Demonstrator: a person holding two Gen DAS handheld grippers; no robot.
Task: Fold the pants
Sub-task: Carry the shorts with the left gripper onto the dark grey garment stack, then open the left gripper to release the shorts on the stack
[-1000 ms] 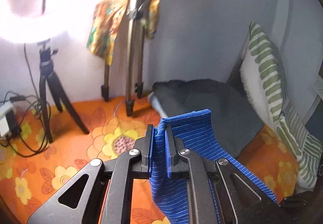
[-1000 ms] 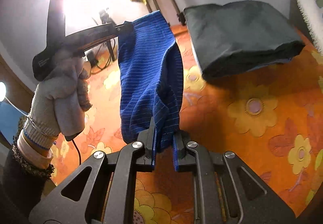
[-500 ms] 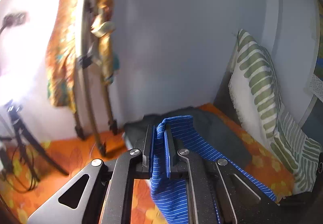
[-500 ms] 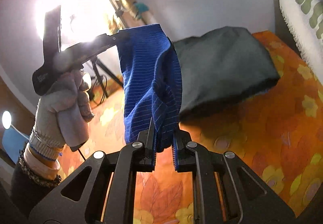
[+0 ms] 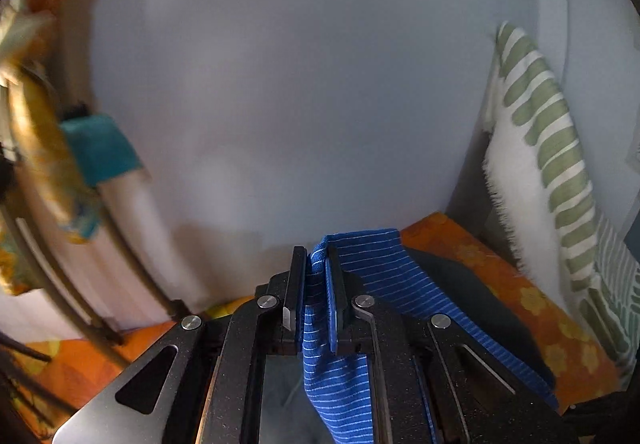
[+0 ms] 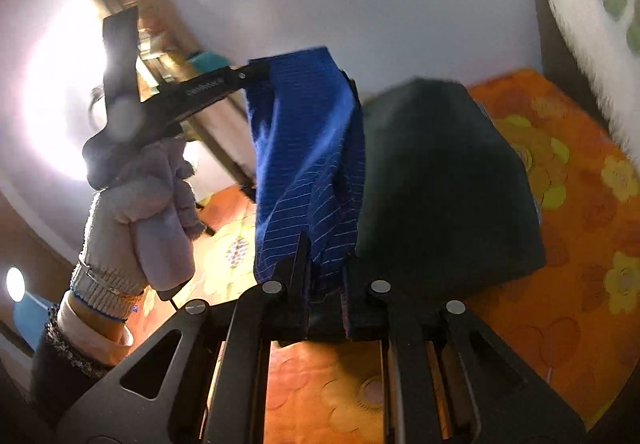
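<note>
The blue pin-striped pants [image 5: 380, 276] hang in the air between both grippers. My left gripper [image 5: 317, 264] is shut on a bunched edge of them; the cloth drapes down and to the right. In the right wrist view the pants [image 6: 304, 148] hang as a twisted strip. My right gripper [image 6: 325, 264] is shut on their lower end. The left gripper [image 6: 256, 78], held by a gloved hand [image 6: 140, 212], grips their upper end, up and to the left.
A dark folded garment [image 6: 448, 184] lies on the orange flowered bedsheet [image 6: 568, 276], also seen in the left wrist view [image 5: 472, 284]. A green-striped white pillow [image 5: 536, 164] leans at the right. A stand draped with patterned cloth [image 5: 44, 148] stands at the left. A bright lamp [image 6: 60, 92] glares.
Both grippers have risen and tilted upward with the pants; the wall now fills more of both views and the bedsheet has dropped lower. Both grips hold.
</note>
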